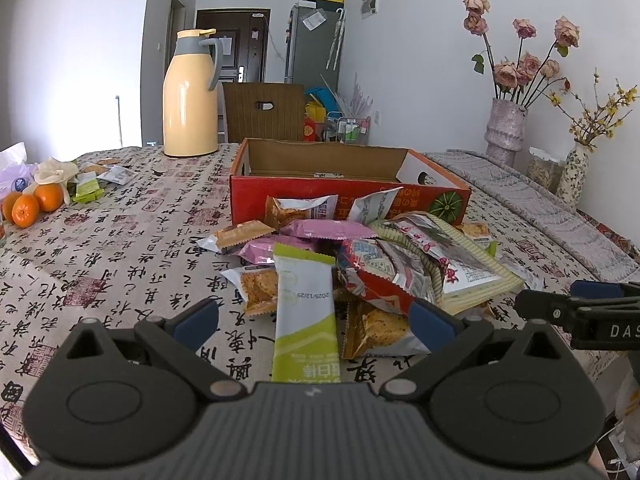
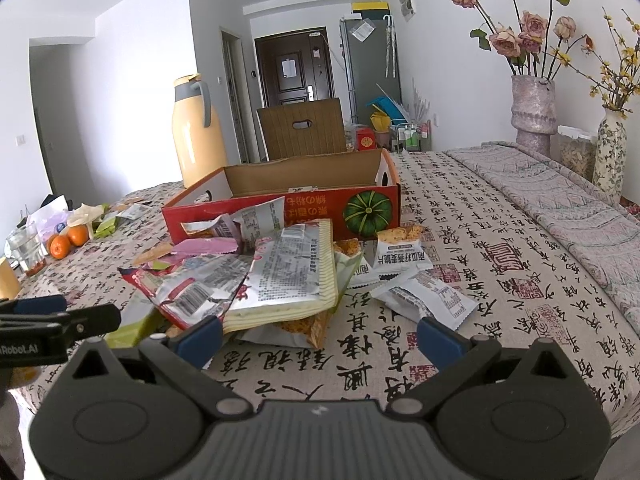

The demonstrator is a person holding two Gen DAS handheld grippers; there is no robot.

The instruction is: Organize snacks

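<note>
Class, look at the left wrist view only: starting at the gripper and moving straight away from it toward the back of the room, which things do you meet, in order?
left gripper → green and white stick packet → pink snack packet → red cardboard box → brown chair back → dark door

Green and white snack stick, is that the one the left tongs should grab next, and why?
Probably yes. The green and white snack stick lies on top of the snack pile, right between the open fingers of the left tongs, which hold nothing. Closing on it looks like the easiest small move, before lifting it toward the red box behind the pile.
</note>
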